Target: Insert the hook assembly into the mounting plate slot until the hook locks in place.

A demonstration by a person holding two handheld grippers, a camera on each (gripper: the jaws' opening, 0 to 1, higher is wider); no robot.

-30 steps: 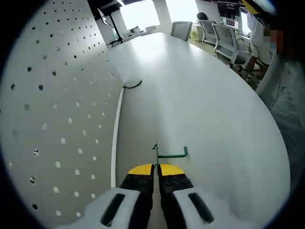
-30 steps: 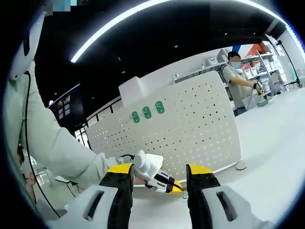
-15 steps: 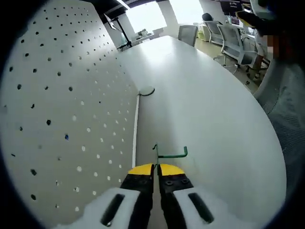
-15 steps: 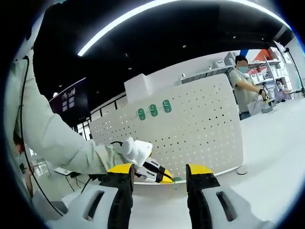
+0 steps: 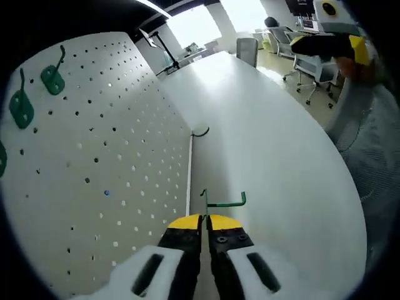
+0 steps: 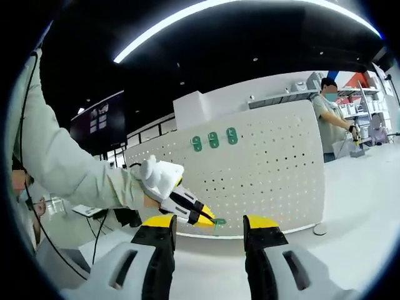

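Currently the left hand-held gripper (image 5: 205,220) has its yellow-tipped jaws pressed together, pinching a green wire hook (image 5: 222,201) by its stem. Hook sticks out just past the jaw tips, its long arm running sideways to the right in the left gripper view, with a short upturned end. It hangs above the white counter (image 5: 269,144), close beside the base of the white pegboard (image 5: 94,169) but not touching it as far as I can tell.

Pegboard stands upright on the counter, rows of small holes across it. Three green hooks (image 6: 214,140) already sit in a row near its top edge; in the left gripper view two of them show at upper left. A thin dark cable loop (image 5: 200,132) lies on the counter at the far end of the board's base.

Right hand-held gripper (image 6: 208,228) is held back from the board, jaws spread wide apart, nothing between them. Between those jaws in the right gripper view, the left hand-held gripper shows further off, held by a white-gloved hand (image 6: 159,178) in a pale sleeve, with the green hook at its tip right against the lower part of the pegboard face; contact cannot be told.

A person (image 6: 331,119) stands behind the board at right. Office chairs (image 5: 306,53) stand beyond the counter.
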